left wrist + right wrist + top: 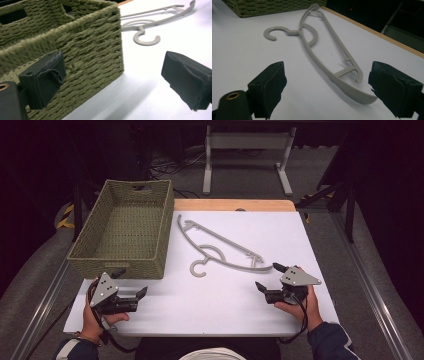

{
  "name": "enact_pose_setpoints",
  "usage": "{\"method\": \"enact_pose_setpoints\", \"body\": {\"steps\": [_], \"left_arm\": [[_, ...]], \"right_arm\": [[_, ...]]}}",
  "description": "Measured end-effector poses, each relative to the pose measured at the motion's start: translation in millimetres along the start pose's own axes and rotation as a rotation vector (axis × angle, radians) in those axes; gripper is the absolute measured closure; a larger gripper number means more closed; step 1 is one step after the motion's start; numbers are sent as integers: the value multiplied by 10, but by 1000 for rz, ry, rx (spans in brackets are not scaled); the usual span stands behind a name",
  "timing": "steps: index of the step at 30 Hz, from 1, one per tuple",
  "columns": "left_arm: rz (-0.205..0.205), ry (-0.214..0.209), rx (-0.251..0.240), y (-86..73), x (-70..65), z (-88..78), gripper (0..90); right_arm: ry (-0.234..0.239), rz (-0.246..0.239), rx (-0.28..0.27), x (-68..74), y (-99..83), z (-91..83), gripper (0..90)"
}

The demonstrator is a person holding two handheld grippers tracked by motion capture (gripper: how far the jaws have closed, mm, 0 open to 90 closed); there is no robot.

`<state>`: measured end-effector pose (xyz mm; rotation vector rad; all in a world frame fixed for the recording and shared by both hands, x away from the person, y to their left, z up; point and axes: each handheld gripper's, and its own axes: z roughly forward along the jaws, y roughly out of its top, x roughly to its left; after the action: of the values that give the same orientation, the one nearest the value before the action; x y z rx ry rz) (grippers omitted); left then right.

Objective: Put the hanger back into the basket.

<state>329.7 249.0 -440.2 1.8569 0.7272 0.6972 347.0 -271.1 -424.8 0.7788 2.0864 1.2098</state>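
On a white table (215, 310), a grey hanger (220, 250) lies flat just beside a woven basket (125, 227), while the right gripper (272, 277), jaws wide and empty, lines up on the hanger's near end, seemingly to grasp it.

Both forearms come in from the bottom edge in dark sleeves, each hand wrapped around the body of its tongs low over the near part of the tabletop. The left tongs (131, 282) point to the right and slightly away, jaws spread wide with nothing between them. The right tongs (268, 277) point to the left and away, jaws likewise wide apart and empty, with a cable trailing back along the wrist.
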Motion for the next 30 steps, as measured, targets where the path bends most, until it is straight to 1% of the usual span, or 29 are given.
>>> {"method": "enact_pose_setpoints", "body": {"steps": [1,2,3,4,6,7,9,10,12,13,16,17,19,20,21,22,24,25,26,27,28,30], "left_arm": [[8,-9,-2,10,-14,14,63],[12,-7,2,16,-22,19,69],[13,-18,0,21,-34,32,72],[13,-18,0,21,-34,32,78],[17,-25,4,13,-29,45,83],[18,-28,12,-5,-28,60,84],[13,-30,15,-15,-34,62,86],[23,-32,25,-19,-31,52,86],[26,-32,19,-20,-33,44,89],[20,-39,22,-19,-37,45,88],[27,-45,33,-19,-48,60,88],[36,-44,37,-19,-49,66,88],[28,-51,44,-23,-52,82,88],[31,-50,44,-22,-47,87,88],[26,-55,49,-27,-49,96,88],[28,-54,54,-27,-46,100,88],[29,-55,58,-32,-46,107,88],[31,-57,59,-33,-45,107,88],[31,-59,62,-34,-46,107,90],[32,-58,62,-36,-47,106,90],[30,-60,62,-38,-50,103,91],[28,-64,62,-41,-47,106,93]], "right_arm": [[-3,1,5,-10,-8,-8,141],[-8,12,13,-32,-31,-39,168],[-6,16,18,-41,-36,-47,182],[-6,16,18,-41,-36,-47,182],[8,39,42,-78,-41,-47,219],[15,43,49,-88,-36,-38,224],[20,43,56,-100,-30,-23,231],[25,45,64,-106,-23,-8,240],[41,33,87,-110,-2,24,258],[49,23,102,-111,19,45,265],[86,6,125,-110,82,103,282],[102,-6,138,-111,110,138,285],[117,-27,175,-118,168,249,290],[131,-40,193,-131,190,307,293],[133,-49,204,-138,205,348,295],[133,-56,218,-163,229,425,299],[155,-51,257,-196,263,522,309],[167,-68,278,-220,292,597,321],[166,-73,284,-232,310,637,333],[175,-72,298,-250,343,707,349],[186,-69,313,-255,367,764,369],[209,-79,347,-246,403,880,402]]}}
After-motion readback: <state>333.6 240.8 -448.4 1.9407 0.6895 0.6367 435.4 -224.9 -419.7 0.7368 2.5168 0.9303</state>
